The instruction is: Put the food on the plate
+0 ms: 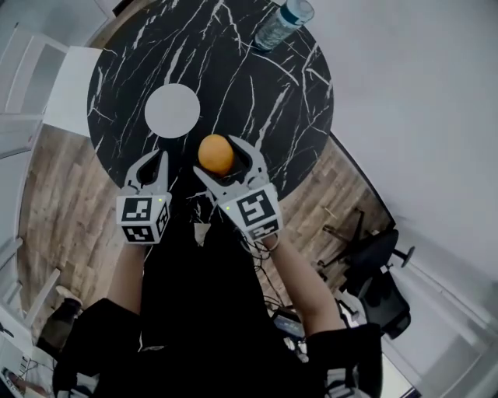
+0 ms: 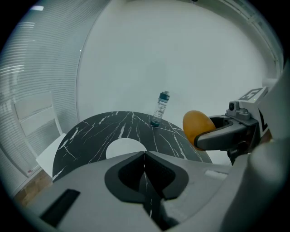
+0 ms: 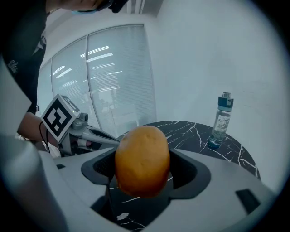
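Right now the right gripper point(image 1: 219, 158) is clamped on the food point(image 1: 215, 152), an orange, egg-shaped piece w/ a smooth, lightly dimpled skin. In the right gripper view its jaws press the food point(image 3: 142, 161) from both sides at mid-height. The long axis stands approx. upright, across the line of the squeeze, w/ the narrower end up and the broader end sagging a bit below the pads. The left gripper view agrees: the food point(image 2: 195, 127) is a tall oval, tipped only slightly. From the head view it looks nearly round.

The food is held up off the black marble table point(image 1: 257, 93), over the near part, just beside the white plate point(image 1: 172, 110) on the plate's right and apart from it. The plate is bare.

The left gripper point(image 1: 152, 167) sits next to the right one, jaws pressed together w/ nothing btw them; its own view shows the seam point(image 2: 144, 158) meeting tight.

A water bottle point(image 1: 282, 23) stands upright at the table's far edge, well apart from the plate and both grippers.
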### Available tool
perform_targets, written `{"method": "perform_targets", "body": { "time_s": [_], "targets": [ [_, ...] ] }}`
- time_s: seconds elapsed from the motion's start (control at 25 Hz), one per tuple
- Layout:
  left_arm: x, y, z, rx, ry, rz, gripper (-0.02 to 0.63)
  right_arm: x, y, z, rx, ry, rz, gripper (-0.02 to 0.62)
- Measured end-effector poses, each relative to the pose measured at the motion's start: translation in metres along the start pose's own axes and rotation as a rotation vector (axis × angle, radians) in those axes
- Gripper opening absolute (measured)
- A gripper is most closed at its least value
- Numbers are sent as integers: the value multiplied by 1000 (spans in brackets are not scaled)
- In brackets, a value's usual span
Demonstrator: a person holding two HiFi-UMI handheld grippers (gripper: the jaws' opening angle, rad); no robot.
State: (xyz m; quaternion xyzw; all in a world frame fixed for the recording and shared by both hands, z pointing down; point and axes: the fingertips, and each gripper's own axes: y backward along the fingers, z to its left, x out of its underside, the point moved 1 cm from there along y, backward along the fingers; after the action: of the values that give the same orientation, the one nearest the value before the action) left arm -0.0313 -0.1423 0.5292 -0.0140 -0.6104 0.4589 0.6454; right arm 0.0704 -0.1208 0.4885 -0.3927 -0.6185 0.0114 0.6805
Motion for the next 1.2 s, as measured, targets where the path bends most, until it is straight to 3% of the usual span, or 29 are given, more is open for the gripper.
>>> {"method": "perform_targets", "body": {
  "time_s": [0.2,0.44,0.88,1.2],
  "targets": [
    [5,-22,14,36,22,16,0,-14,-24,-11,17,77,48,339],
    [11,-34,42,30,68,32,0,-24,-64,-9,-22,134,122,339],
    [9,-42,108,-41,129,27,0,-24,-128,-12,-79,181,226,339],
    [12,-50,133,-50,164,34,0,-15,-161,-15,-107,182,318,339]
  ]
}}
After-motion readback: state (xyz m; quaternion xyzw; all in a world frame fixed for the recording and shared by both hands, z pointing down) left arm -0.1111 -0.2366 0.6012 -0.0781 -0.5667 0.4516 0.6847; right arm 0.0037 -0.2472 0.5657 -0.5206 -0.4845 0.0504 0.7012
